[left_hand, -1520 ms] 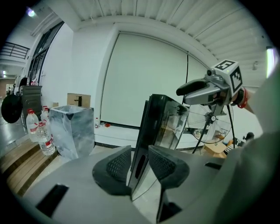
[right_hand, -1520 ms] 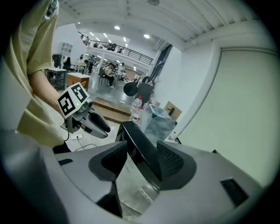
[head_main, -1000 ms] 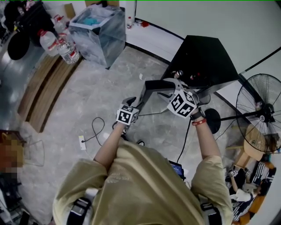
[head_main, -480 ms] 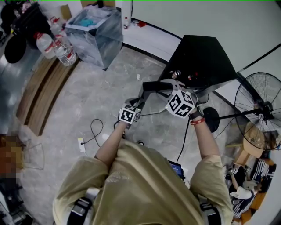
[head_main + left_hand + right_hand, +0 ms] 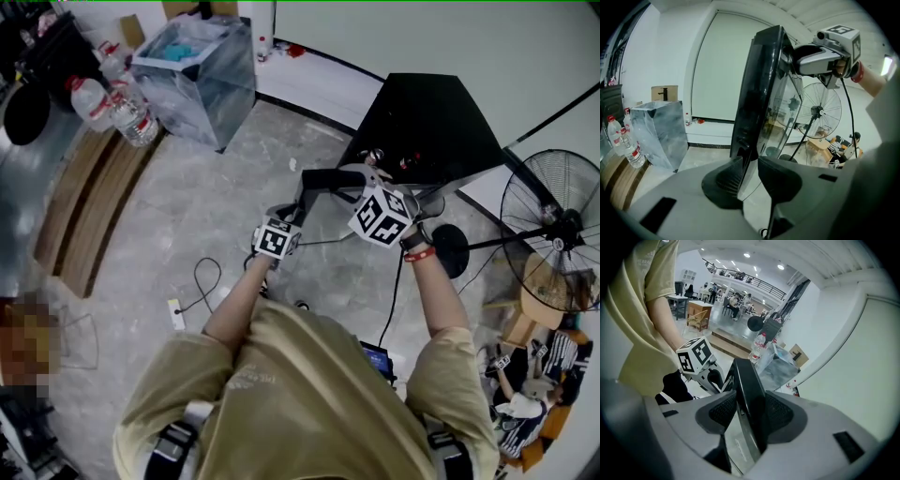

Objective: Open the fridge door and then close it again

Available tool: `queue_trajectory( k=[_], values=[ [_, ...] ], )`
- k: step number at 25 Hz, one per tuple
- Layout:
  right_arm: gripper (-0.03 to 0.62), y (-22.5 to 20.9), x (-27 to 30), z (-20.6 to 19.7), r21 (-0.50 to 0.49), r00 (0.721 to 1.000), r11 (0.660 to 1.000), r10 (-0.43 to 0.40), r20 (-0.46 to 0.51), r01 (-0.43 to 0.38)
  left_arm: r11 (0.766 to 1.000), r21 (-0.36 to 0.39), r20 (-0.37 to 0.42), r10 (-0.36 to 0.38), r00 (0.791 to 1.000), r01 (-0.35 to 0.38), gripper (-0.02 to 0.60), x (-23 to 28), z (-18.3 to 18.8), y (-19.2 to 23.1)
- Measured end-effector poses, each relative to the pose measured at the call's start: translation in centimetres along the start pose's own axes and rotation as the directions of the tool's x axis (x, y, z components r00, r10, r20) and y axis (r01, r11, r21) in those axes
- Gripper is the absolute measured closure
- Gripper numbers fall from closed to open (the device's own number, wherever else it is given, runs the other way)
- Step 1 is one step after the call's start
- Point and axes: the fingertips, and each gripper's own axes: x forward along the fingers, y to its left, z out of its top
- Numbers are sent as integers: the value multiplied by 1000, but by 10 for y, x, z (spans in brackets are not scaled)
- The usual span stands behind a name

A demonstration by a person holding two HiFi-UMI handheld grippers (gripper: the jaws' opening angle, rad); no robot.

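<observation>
Head view: black fridge (image 5: 431, 122) at 1 o'clock on the grey floor (image 5: 216, 197). Its fridge door (image 5: 319, 180) is swung open toward the person and reads only as a dark bar. The grip shows only in the gripper views.

Right gripper view: right gripper (image 5: 751, 404) sits on the door's top edge. Its jaws have just been closing, and both pads now press the dark frame, clenched on it.

Left gripper view: left gripper (image 5: 750, 164) is lower down on the door's edge, and its jaws have just been closing with that edge between them. The 9 o'clock pad is against the frame. A sliver of gap shows at the 3 o'clock pad, so it is not clamped yet.

This view alone shows the door edge-on: upright, glossy dark frame, glass pane. The other gripper is at 1 o'clock on its top, with a red wristband (image 5: 859, 72) behind.

Only the right gripper view shows people at tables (image 5: 733, 301) far back at 11 o'clock. It also shows the left marker cube (image 5: 696, 355) at 9 o'clock.

Pose: both forearms reach forward with the grippers pitched down. The left one is at 8 o'clock of the right.

Fan (image 5: 553, 225) stands at 4 o'clock of the fridge. Water bottles (image 5: 122, 103) are at 9 o'clock of it, well apart.
</observation>
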Motion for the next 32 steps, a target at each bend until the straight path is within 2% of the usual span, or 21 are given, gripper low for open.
queue_trajectory(
  k=[21, 27, 32],
  values=[
    [387, -45, 31, 1, 92, 996, 995, -32, -86, 40, 995, 58, -27, -83, 996, 84, 466, 30, 32, 43],
    [387, -53, 39, 2, 148, 989, 988, -25, -146, 47, 989, 101, -70, -106, 992, 112, 466, 35, 38, 54],
    [386, -71, 44, 2, 180, 985, 979, -69, -158, 97, 982, 122, -102, -130, 986, 143, 468, 45, 51, 64]
  ],
)
